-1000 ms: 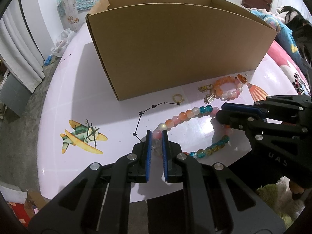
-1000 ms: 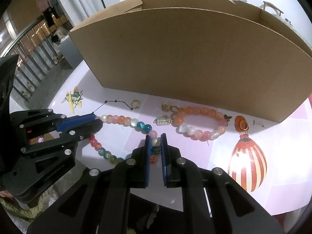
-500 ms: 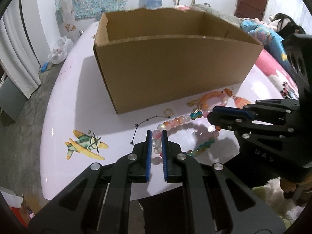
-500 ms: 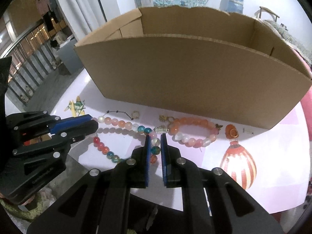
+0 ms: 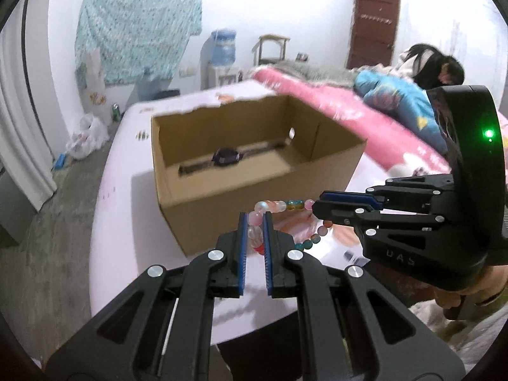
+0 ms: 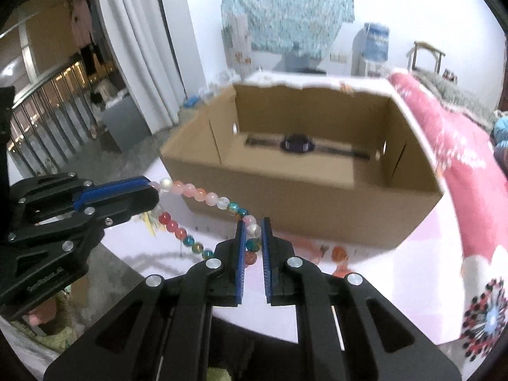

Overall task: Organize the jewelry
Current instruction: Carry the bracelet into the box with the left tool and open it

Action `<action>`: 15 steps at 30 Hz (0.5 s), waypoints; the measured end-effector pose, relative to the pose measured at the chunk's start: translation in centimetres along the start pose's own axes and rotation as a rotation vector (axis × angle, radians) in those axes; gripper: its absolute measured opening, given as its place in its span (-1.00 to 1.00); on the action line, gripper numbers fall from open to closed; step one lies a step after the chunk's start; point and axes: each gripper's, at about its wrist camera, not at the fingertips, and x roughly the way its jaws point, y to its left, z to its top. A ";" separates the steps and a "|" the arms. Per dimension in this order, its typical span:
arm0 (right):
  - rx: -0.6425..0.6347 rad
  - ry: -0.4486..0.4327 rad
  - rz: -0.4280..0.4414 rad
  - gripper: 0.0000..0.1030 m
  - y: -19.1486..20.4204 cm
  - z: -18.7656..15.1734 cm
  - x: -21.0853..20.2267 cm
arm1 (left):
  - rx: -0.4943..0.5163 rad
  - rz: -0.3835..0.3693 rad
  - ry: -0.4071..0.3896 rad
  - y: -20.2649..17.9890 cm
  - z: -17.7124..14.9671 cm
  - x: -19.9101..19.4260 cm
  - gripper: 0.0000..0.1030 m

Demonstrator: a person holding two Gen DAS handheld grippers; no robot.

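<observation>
A long necklace of pink, white, orange and blue-green beads (image 5: 279, 205) (image 6: 203, 194) hangs in the air between my two grippers, in front of the open cardboard box (image 5: 254, 187) (image 6: 301, 190). My left gripper (image 5: 252, 222) is shut on one end of it, my right gripper (image 6: 253, 228) on the other. Each gripper also shows in the other's view: the right gripper (image 5: 317, 208) at the right, the left gripper (image 6: 152, 187) at the left. A dark wristwatch (image 5: 226, 156) (image 6: 297, 143) lies flat on the box floor. An orange bead bracelet (image 6: 336, 252) stays on the table, blurred.
The white round table (image 5: 127, 222) (image 6: 349, 301) carries the box near its middle. A pink blanket (image 5: 349, 111) (image 6: 460, 158) and a person lying on it are at the right. White curtain (image 5: 19, 127) and floor are at the left; railings (image 6: 47, 111) stand beyond.
Both grippers have risen with the necklace, lifting it off the table. The views now look over the box's near wall and show the watch inside.
</observation>
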 end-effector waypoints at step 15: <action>-0.024 -0.141 0.037 -0.81 -2.5 7.5 -1.0 | -0.046 -0.027 -0.132 2.0 6.5 -0.4 -0.83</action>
